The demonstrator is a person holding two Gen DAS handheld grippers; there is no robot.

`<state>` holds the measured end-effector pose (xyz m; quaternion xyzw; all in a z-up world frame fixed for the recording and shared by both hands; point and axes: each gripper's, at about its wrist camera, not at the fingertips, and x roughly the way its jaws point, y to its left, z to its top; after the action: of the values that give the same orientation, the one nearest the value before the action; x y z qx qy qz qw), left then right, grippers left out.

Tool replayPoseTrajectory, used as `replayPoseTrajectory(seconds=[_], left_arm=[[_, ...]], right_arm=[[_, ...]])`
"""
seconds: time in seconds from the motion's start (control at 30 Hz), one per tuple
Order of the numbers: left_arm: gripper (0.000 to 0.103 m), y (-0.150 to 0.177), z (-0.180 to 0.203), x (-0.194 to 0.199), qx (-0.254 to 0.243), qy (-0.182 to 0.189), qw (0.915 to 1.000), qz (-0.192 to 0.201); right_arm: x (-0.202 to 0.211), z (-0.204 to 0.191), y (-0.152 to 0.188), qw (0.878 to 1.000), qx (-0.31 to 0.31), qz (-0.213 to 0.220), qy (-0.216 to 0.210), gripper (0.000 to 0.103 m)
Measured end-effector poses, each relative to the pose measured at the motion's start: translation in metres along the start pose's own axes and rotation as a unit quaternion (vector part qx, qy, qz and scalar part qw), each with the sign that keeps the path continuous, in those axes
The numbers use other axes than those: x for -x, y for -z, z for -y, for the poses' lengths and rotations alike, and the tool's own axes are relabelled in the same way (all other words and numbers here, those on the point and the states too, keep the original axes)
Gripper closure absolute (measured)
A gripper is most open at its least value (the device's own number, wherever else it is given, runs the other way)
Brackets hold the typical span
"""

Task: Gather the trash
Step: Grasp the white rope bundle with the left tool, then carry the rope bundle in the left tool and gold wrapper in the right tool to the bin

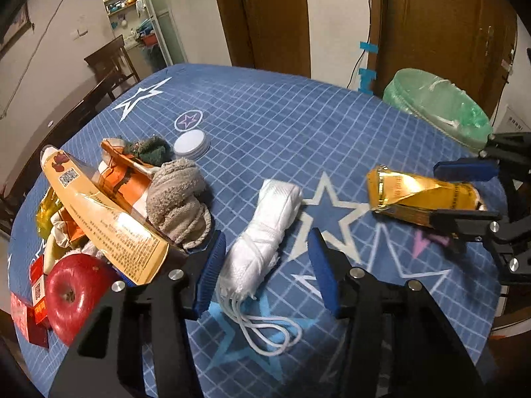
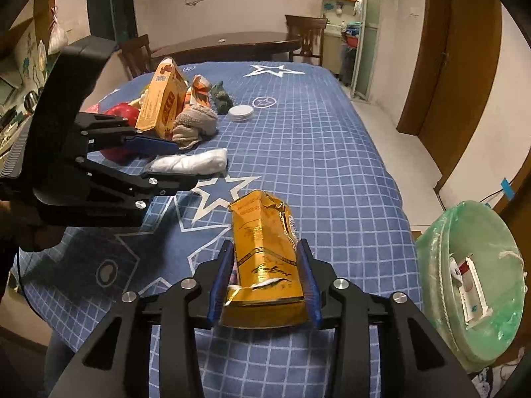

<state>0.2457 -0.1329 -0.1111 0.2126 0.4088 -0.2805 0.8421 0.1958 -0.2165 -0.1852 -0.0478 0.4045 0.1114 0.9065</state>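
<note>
Right claw [image 2: 264, 277] clamped on gold carton [image 2: 265, 248] near tabletop's right edge beside bin [image 2: 471, 285]; left claw [image 1: 265, 265] unclenched, straddling white mask [image 1: 262, 232] mid-tabletop. Likely snags: crushed carton slipping out sideways, mask loops [image 1: 265, 335] catching a pad.

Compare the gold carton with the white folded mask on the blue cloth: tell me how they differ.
The gold carton is shiny, crumpled card; the white folded mask is soft, matte fabric with ear loops trailing.

The carton is clamped between the right claw's pads; the mask lies between the left claw's pads, which do not press it.

The carton looks bulkier; the mask is slimmer.

Both lie lengthwise between a claw's pads.
</note>
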Motion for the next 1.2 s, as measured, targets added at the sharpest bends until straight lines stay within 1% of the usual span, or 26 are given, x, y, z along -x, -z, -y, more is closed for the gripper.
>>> replayPoseTrajectory(seconds=[0.03,0.1,0.2,0.23,0.27,0.3,0.33,0.37,0.47,0.53,0.6,0.67,0.7,0.8,0.93,1.0,1.03,1.13,1.2], left_arm=[[0.054,0.001,-0.002,-0.003,0.001,-0.004,1.0000,-0.004],[0.054,0.002,-0.006,-0.005,0.005,-0.005,0.9999,-0.008],[0.054,0.002,-0.008,-0.007,0.010,-0.006,0.9999,-0.006],[0.056,0.002,-0.007,-0.007,0.011,-0.007,0.9999,-0.005],[0.061,0.002,-0.008,-0.008,0.012,-0.008,0.9999,-0.004],[0.063,0.002,-0.008,-0.009,0.017,-0.007,0.9998,-0.002],[0.072,0.002,-0.009,-0.009,0.022,-0.008,0.9997,-0.002],[0.074,0.003,-0.010,-0.009,0.028,-0.009,0.9996,-0.001],[0.078,0.006,-0.010,-0.007,0.037,-0.023,0.9991,0.004],[0.079,0.012,-0.011,-0.002,0.048,-0.030,0.9983,0.010],[0.079,0.018,-0.011,0.005,0.063,-0.040,0.9970,0.019],[0.079,0.026,-0.011,0.019,0.083,-0.057,0.9943,0.035],[0.079,0.032,-0.008,0.028,0.092,-0.067,0.9923,0.048],[0.079,0.043,-0.002,0.053,0.120,-0.082,0.9861,0.081],[0.079,0.056,0.007,0.091,0.167,-0.110,0.9701,0.138],[0.079,0.060,0.012,0.105,0.181,-0.126,0.9623,0.160],[0.079,0.062,0.017,0.113,0.187,-0.137,0.9567,0.176],[0.079,0.063,0.025,0.129,0.202,-0.153,0.9455,0.205],[0.079,0.062,0.029,0.135,0.207,-0.154,0.9416,0.216]], right_arm=[[-0.004,-0.002,-0.003,1.000,0.005,-0.002,0.000,0.052],[-0.007,-0.004,-0.006,1.000,0.011,-0.005,0.001,0.050],[-0.014,-0.004,-0.009,1.000,0.014,-0.010,0.001,0.050],[-0.017,-0.005,-0.009,1.000,0.014,-0.011,0.002,0.051],[-0.019,-0.006,-0.008,1.000,0.015,-0.010,0.011,0.055],[-0.019,-0.007,-0.007,1.000,0.013,-0.002,0.015,0.056],[-0.018,-0.007,-0.006,1.000,0.009,0.002,0.018,0.057],[-0.017,-0.008,-0.004,1.000,0.006,0.010,0.023,0.057],[-0.014,-0.011,0.002,0.999,0.000,0.030,0.038,0.059],[-0.007,-0.014,0.007,0.998,-0.011,0.052,0.038,0.062],[-0.001,-0.018,0.011,0.996,-0.017,0.071,0.043,0.063],[0.008,-0.023,0.014,0.994,-0.022,0.092,0.048,0.065],[0.014,-0.027,0.016,0.993,-0.023,0.104,0.052,0.065],[0.031,-0.034,0.019,0.988,-0.029,0.137,0.061,0.065],[0.065,-0.038,0.019,0.977,-0.053,0.194,0.071,0.065],[0.080,-0.040,0.019,0.972,-0.061,0.216,0.076,0.065],[0.087,-0.042,0.019,0.969,-0.065,0.225,0.076,0.065],[0.103,-0.047,0.018,0.964,-0.064,0.245,0.082,0.065],[0.111,-0.050,0.019,0.962,-0.060,0.252,0.088,0.065]])
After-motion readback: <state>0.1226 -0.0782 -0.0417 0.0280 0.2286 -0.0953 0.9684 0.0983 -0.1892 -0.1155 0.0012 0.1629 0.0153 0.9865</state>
